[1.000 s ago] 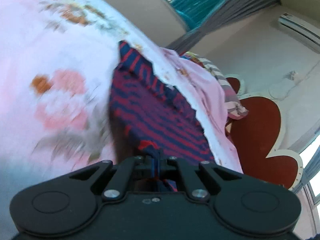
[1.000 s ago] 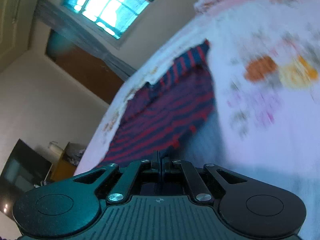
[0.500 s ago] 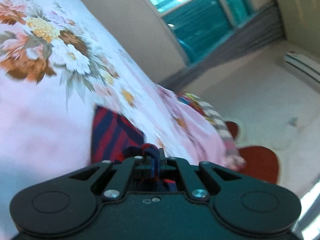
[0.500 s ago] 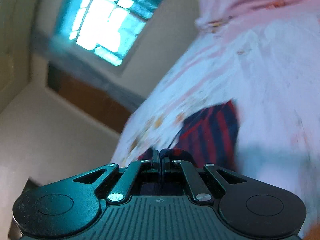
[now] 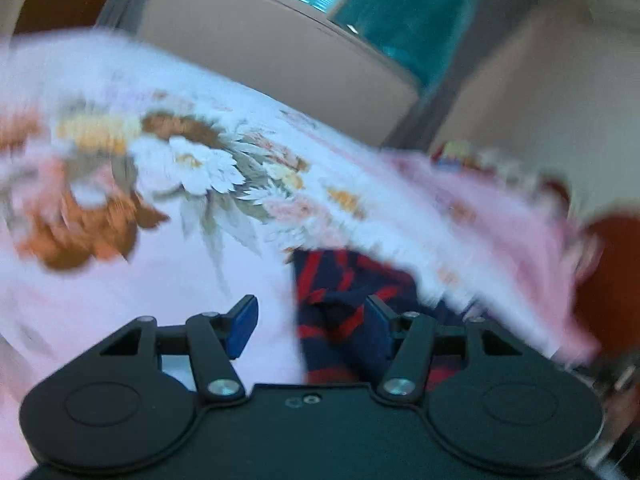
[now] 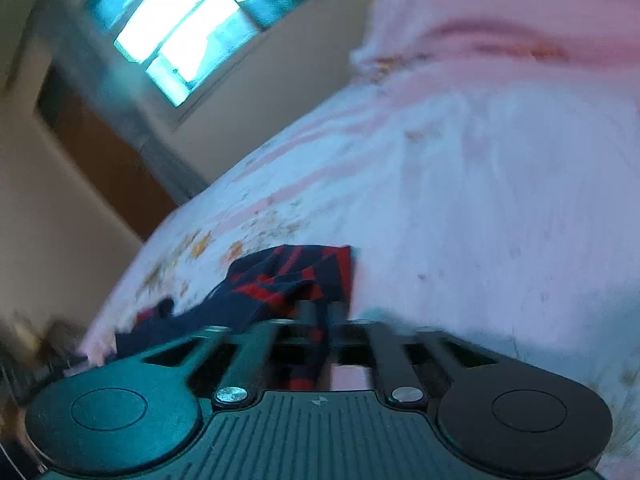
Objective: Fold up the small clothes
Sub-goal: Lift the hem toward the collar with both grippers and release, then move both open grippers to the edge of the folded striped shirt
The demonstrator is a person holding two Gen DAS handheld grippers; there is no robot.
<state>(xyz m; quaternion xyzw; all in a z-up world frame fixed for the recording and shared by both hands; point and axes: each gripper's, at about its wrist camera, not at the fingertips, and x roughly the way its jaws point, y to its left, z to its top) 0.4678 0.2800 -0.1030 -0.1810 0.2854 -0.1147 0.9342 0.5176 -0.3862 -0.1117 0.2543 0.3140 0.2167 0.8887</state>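
Note:
A small navy garment with red stripes [image 5: 340,304] lies bunched on the pink floral bedsheet [image 5: 120,264]. In the left wrist view my left gripper [image 5: 312,316] is open, its blue-padded fingers [image 5: 242,322] spread wide, with the garment's edge lying between them and against the right finger. In the right wrist view the same garment [image 6: 288,280] lies just ahead of my right gripper [image 6: 320,312], whose jaws stand a little apart with a striped strip of cloth still running between them. Both views are motion-blurred.
The bedsheet [image 6: 500,200] fills most of both views. A pink crumpled blanket [image 5: 500,208] and a red headboard [image 5: 612,280] are at the right of the left wrist view. A window [image 6: 188,40] and a brown door [image 6: 100,168] are behind the bed.
Both grippers carried the garment forward over itself and lowered to the sheet. The left gripper has opened and let go of the cloth. The right jaws have parted slightly.

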